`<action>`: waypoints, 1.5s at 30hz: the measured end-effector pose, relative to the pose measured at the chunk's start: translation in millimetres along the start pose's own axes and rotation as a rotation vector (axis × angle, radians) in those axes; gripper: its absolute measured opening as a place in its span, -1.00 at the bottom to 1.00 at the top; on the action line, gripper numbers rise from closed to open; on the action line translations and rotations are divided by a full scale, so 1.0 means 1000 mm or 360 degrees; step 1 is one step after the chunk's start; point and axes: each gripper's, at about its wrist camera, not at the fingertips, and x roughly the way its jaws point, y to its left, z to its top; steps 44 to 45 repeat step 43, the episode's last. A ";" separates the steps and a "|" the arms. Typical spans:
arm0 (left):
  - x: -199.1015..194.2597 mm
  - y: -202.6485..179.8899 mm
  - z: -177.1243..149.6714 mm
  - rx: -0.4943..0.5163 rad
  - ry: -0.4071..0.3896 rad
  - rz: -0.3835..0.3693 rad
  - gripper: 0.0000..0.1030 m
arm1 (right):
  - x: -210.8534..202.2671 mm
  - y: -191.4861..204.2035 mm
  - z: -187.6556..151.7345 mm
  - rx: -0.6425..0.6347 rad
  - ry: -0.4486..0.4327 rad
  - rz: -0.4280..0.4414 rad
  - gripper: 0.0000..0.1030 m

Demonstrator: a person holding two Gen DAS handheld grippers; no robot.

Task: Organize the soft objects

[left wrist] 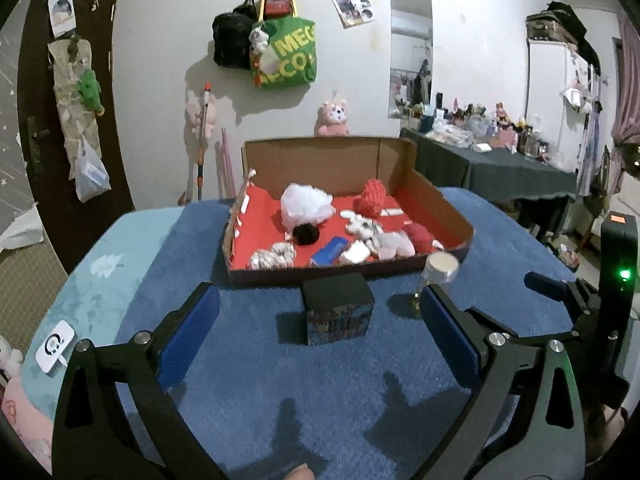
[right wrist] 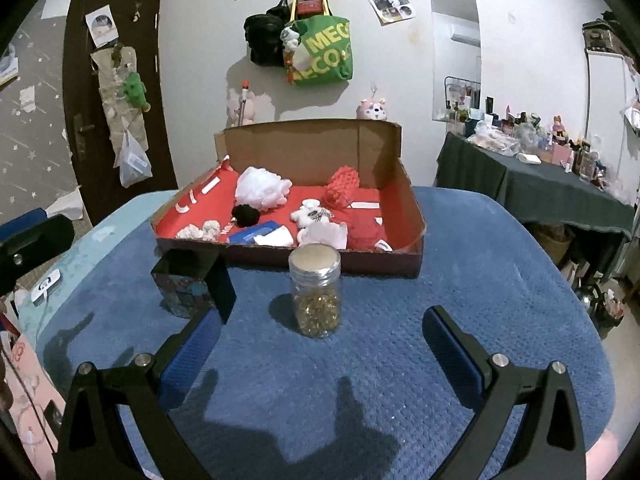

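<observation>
A cardboard box [left wrist: 440, 204] with a red floor stands on the blue cloth; it also shows in the right wrist view [right wrist: 404, 200]. Inside lie several soft things: a white puff [left wrist: 306, 202], a black pom-pom [left wrist: 306, 234], a red knitted piece [left wrist: 374, 196], a white plush toy [left wrist: 362, 226], a cream scrunchie [left wrist: 272, 256] and red yarn [left wrist: 420, 236]. My left gripper [left wrist: 320, 332] is open and empty, its fingers either side of a dark cube box [left wrist: 338, 312]. My right gripper [right wrist: 322, 344] is open and empty, just short of a glass jar [right wrist: 316, 292].
The jar [left wrist: 438, 270] and the cube box [right wrist: 188, 284] stand on the cloth in front of the cardboard box. A white charger [left wrist: 54, 346] lies at the left edge. A cluttered dark table [right wrist: 540, 176] stands at the right. Bags [left wrist: 280, 52] hang on the wall.
</observation>
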 end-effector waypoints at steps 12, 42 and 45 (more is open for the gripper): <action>0.118 0.007 -0.071 -0.0117 0.0468 0.0043 0.99 | 0.070 -0.010 -0.030 0.0017 0.0331 -0.0042 1.00; 0.133 0.009 -0.081 -0.0100 0.0512 0.0102 1.00 | 0.088 -0.020 -0.042 0.0050 0.0428 -0.0101 1.00; 0.133 0.009 -0.081 -0.0101 0.0512 0.0103 1.00 | 0.088 -0.020 -0.042 0.0050 0.0428 -0.0100 1.00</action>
